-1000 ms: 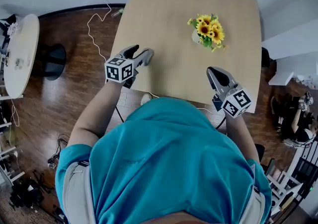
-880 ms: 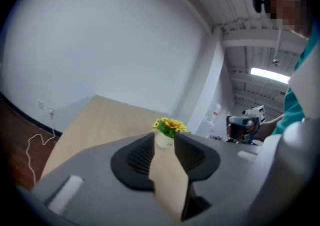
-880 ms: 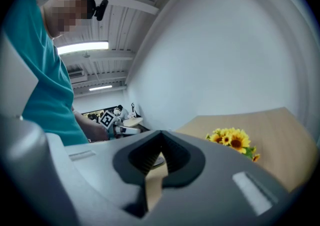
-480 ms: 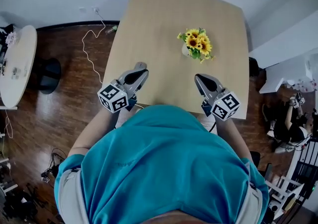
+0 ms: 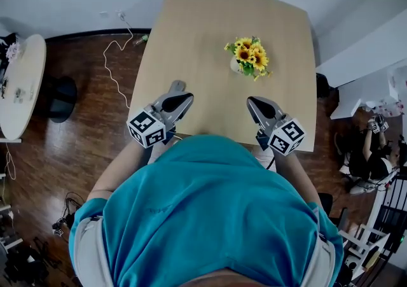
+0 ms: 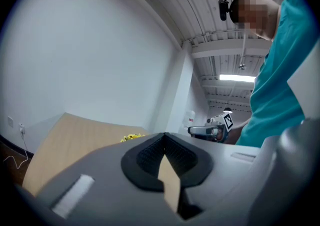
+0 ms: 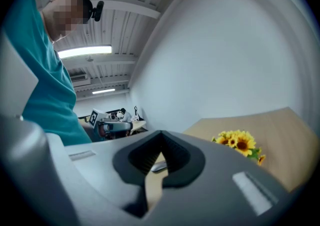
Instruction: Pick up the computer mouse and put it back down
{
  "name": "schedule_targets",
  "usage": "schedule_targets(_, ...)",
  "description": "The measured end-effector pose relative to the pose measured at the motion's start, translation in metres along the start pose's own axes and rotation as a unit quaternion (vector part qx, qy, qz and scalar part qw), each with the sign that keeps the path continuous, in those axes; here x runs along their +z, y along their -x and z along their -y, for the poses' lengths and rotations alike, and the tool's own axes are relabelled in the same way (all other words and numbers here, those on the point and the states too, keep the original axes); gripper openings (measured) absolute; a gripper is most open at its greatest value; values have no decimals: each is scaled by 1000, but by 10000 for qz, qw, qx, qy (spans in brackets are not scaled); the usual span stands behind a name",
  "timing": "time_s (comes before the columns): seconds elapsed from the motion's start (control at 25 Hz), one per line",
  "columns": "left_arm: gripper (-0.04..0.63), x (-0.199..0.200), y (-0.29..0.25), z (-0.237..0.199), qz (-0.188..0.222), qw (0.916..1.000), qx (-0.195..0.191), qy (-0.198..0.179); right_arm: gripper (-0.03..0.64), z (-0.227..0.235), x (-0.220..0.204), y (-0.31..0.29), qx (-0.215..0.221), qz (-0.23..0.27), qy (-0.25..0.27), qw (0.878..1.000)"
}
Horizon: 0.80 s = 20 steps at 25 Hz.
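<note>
My left fingers (image 6: pixel 145 159) are clenched tight on nothing, the dark pads meeting at a point, with only a sliver of the pale wooden counter (image 5: pixel 191 31) showing through the slit beneath them. My right fingers (image 7: pixel 140 158) are pressed together the same way and carry nothing. Through their slit I see a small silvery oblong lying flat on the counter, well apart from the pads. I take it for the computer mouse (image 7: pixel 159 167), though it is too small to be sure, and from above I cannot pick it out. In the head view both tools hover over the near edge of the counter, level and angled slightly toward each other. The left marker cube (image 5: pixel 146 128) and the right marker cube (image 5: pixel 286 137) sit just in front of my teal shirt (image 5: pixel 210 209). Each tool shows in the other's view, off to the side and apart from it. Further back on the counter, nearer my right side, stands a small bunch of sunflowers (image 5: pixel 246 56), untouched. Beyond the counter's left edge is dark wooden floor (image 5: pixel 76 126), where a white cable (image 5: pixel 109 56) snakes toward the wall. A round white table (image 5: pixel 22 82) stands at the far left.
</note>
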<state>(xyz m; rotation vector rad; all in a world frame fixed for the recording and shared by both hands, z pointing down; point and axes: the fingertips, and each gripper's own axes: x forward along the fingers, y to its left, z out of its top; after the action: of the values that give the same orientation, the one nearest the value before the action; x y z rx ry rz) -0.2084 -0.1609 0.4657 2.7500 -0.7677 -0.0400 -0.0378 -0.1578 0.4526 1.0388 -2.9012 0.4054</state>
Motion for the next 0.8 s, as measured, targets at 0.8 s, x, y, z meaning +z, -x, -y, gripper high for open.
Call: schedule_targets(0.8,5,-11,-65,80,1,9998,157,-144,0,37,-9,104,77,-70,108,9999)
